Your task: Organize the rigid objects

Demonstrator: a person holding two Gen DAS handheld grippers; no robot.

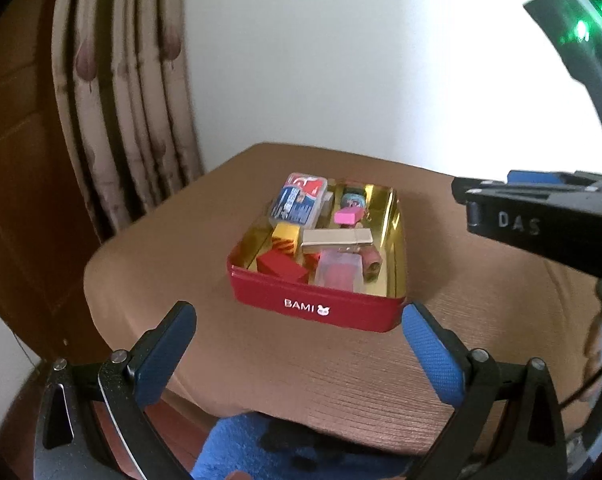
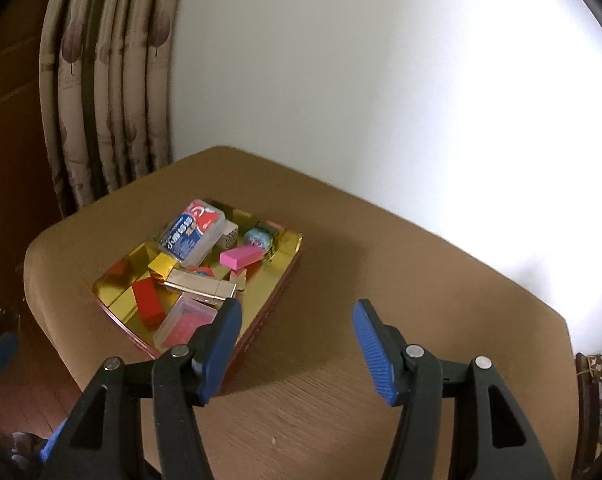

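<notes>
A red tin marked BAMI [image 1: 317, 308] with a gold inside sits on the brown table [image 1: 301, 380]. It holds several small items: a blue and red plastic case [image 1: 299, 204], a pink eraser [image 1: 348, 216], a silver metal bar [image 1: 337, 238], a red block [image 1: 281, 266] and a clear pink box [image 1: 339, 274]. My left gripper [image 1: 299, 318] is open and empty, just in front of the tin. My right gripper [image 2: 297, 312] is open and empty, to the right of the tin [image 2: 277, 280], its left finger [image 2: 221, 340] near the tin's near corner. The right gripper also shows at the right edge of the left wrist view [image 1: 541, 216].
A patterned curtain [image 1: 129, 120] hangs at the back left beside a white wall [image 1: 341, 60]. The table's rounded edge [image 1: 97, 280] drops off at the left and near sides. Blue fabric [image 1: 261, 448] lies below the near edge. Bare table [image 2: 421, 280] lies right of the tin.
</notes>
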